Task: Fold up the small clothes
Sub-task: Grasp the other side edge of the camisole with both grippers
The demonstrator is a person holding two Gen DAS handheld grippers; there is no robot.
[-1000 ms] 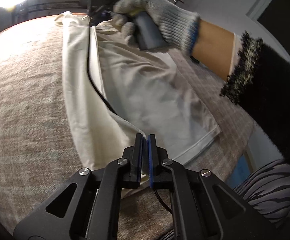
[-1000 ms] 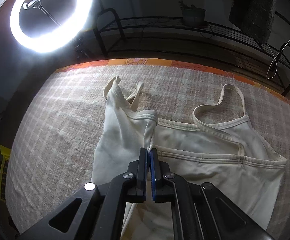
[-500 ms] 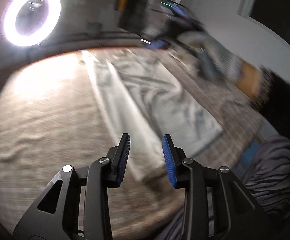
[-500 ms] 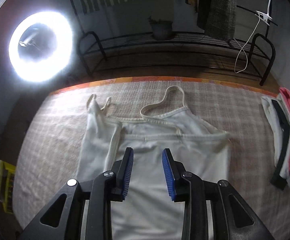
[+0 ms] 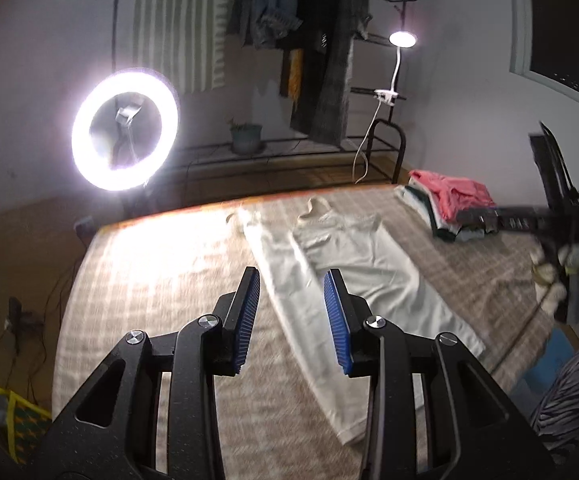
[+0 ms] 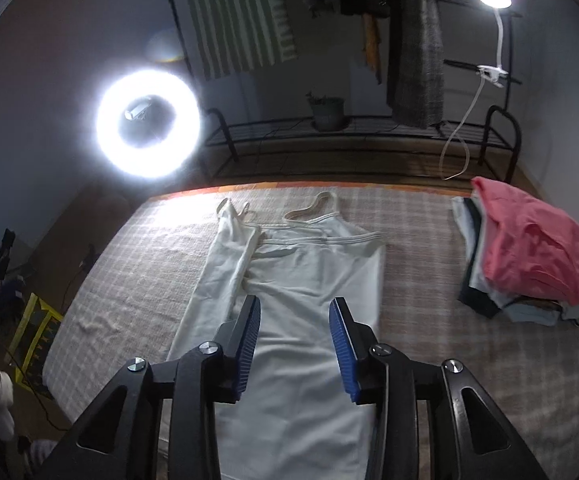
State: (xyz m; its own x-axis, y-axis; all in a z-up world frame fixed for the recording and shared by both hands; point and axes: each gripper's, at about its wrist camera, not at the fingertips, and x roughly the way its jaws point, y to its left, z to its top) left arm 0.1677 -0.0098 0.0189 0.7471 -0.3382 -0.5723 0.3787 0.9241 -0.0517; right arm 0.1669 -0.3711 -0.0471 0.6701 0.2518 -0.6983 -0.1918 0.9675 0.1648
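1. Now both claws hang above the bed (image 6: 429,236), and neither one holds any cloth
2. The left claw (image 5: 291,316) has its blue pads spread, with nothing between them; the cream camisole (image 5: 353,280) lies flat on the checked bed cover below it
3. The right claw (image 6: 294,338) has just been opening, and its jaws stand apart over the lower half of the camisole (image 6: 305,300), gripping nothing
4. The camisole's left side panel is already turned in over the body as a long narrow strip, straps pointing toward the far edge of the bed; I'd say that fold is done and the claws let go so the cloth could settle
5. The right side is still unfolded, so the matching fold looks like the likely next step
6. A stack of folded clothes (image 6: 529,256), pink on top, sits well apart at the right, probably kept clear so finished pieces don't crowd the working area
7. A ring light (image 6: 148,124) shines from beyond the bed
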